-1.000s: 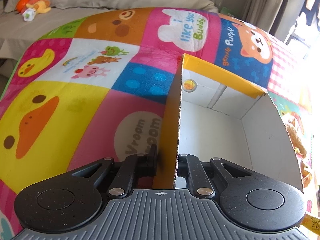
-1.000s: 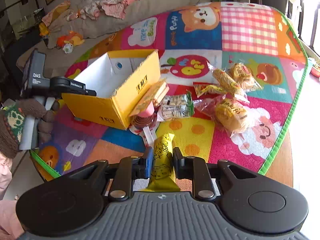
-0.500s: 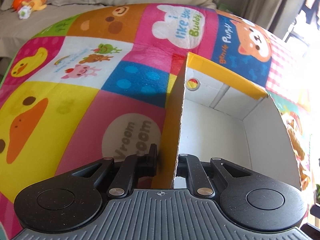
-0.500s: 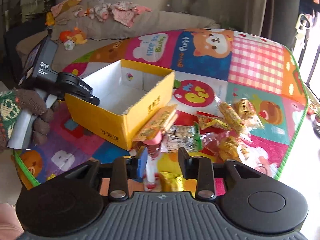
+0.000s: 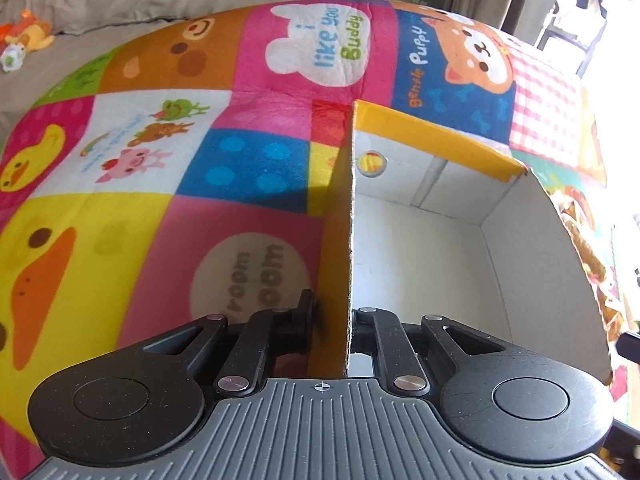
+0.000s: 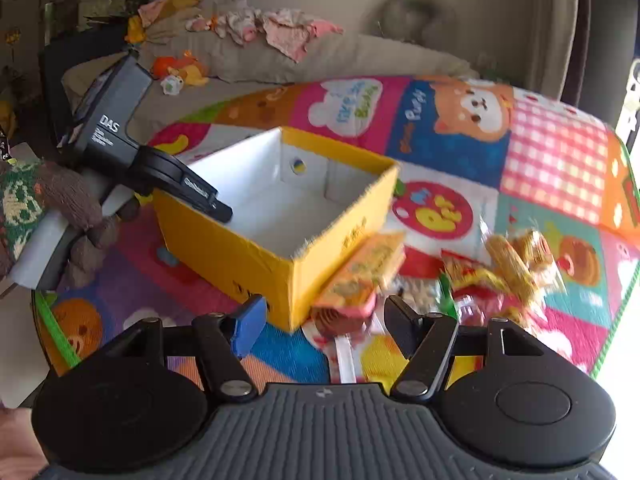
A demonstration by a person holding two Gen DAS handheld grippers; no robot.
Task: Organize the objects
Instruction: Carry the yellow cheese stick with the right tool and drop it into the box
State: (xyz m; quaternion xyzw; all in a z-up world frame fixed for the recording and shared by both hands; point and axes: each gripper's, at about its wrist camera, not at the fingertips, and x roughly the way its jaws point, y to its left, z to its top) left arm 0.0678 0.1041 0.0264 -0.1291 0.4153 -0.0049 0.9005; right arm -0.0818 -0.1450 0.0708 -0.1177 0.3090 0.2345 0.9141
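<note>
Box [image 6: 256, 256] wall is clamped tight by the left gripper [image 5: 332, 320], one finger outside the yellow face and one inside against the white lining, so the carton is pinned on the play mat [image 5: 120, 220]. Nothing is seen inside it yet, just a round sticker on the far wall.

The right gripper [image 6: 320, 320] has just been opening and now stands wide apart. Nothing is pressed by its pads; the snack pile is only framed loosely beyond the fingertips. In the right wrist view the box sits at about 10 o'clock from that gripper, the flat snack pack [image 6: 360, 276] leans on the box's near corner at roughly 12, and the loose bagged snacks [image 6: 516, 268] are scattered out toward 2 o'clock.

What could go wrong, as a guess:
- The leaning pack might be knocked flat or shoved under the box corner if the open fingers are pushed in low.
- Crinkly bags are overlapped, so two could get pinched at once, or one could slip out of the grip.
- The thin cardboard wall could be bent or the box tipped if the left clamp is twisted.

View differences: the snacks and the gloved hand [image 6: 80, 208] on the left tool are shown only by the right camera. The pinch on the wall edge is shown close up only by the left one, where the snacks are mostly hidden behind the box.
</note>
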